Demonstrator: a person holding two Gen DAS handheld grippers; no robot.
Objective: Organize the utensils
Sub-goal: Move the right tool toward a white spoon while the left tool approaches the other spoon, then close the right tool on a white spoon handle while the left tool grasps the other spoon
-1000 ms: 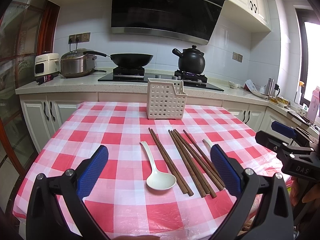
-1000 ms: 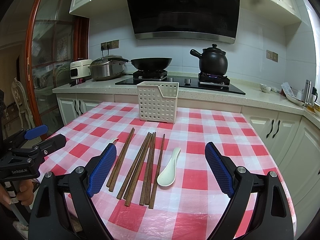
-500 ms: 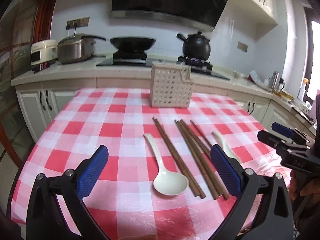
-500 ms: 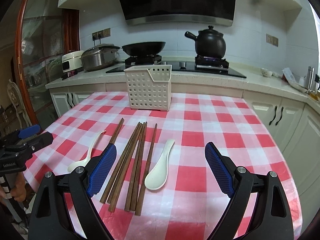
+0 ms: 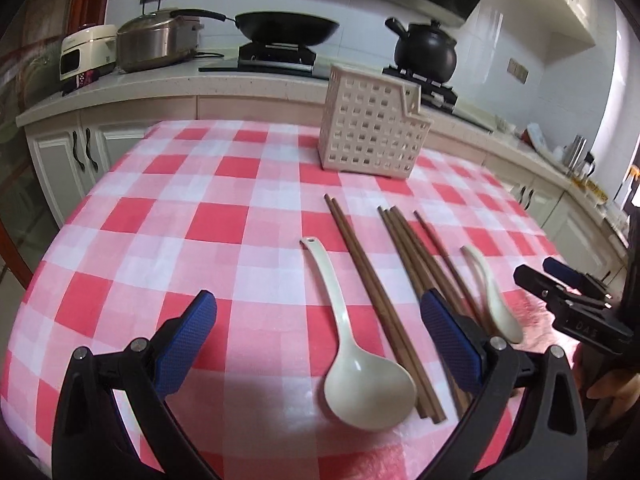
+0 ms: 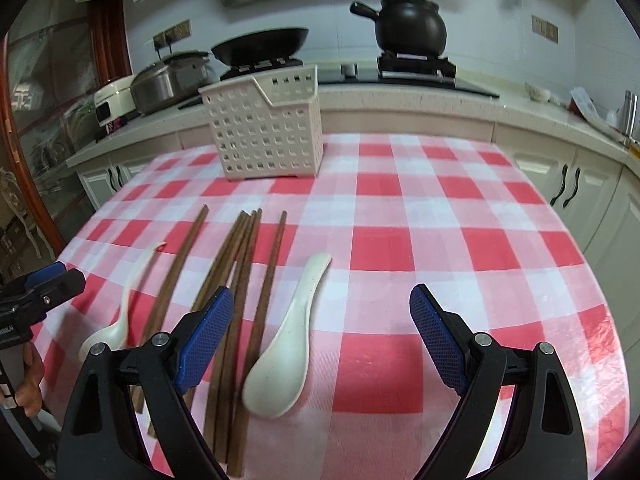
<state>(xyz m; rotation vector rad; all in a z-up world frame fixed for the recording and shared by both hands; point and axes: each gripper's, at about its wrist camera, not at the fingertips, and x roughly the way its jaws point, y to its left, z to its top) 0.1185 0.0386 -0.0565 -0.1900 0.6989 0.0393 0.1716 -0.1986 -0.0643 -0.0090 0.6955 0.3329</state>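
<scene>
A white perforated utensil basket (image 5: 374, 128) (image 6: 266, 128) stands upright at the far side of the checked table. Several brown chopsticks (image 5: 380, 292) (image 6: 236, 280) lie in the middle, between two cream spoons. The left spoon (image 5: 360, 368) (image 6: 116, 312) lies between my left gripper's open fingers. The right spoon (image 5: 494, 300) (image 6: 286, 344) lies between my right gripper's open fingers, near its left pad. My left gripper (image 5: 316, 344) and right gripper (image 6: 320, 340) are both open, empty and low over the table's near edge.
The red and white checked tablecloth (image 5: 224, 200) (image 6: 420, 208) covers the table. Behind it runs a kitchen counter with a wok (image 5: 286, 28), a black pot (image 6: 410, 20) and a rice cooker (image 5: 156, 42). White cabinets (image 6: 568, 184) stand to the right.
Both grippers have moved forward and down towards the table, so the spoons and chopsticks now lie close under the fingers. Nothing on the table has moved.
</scene>
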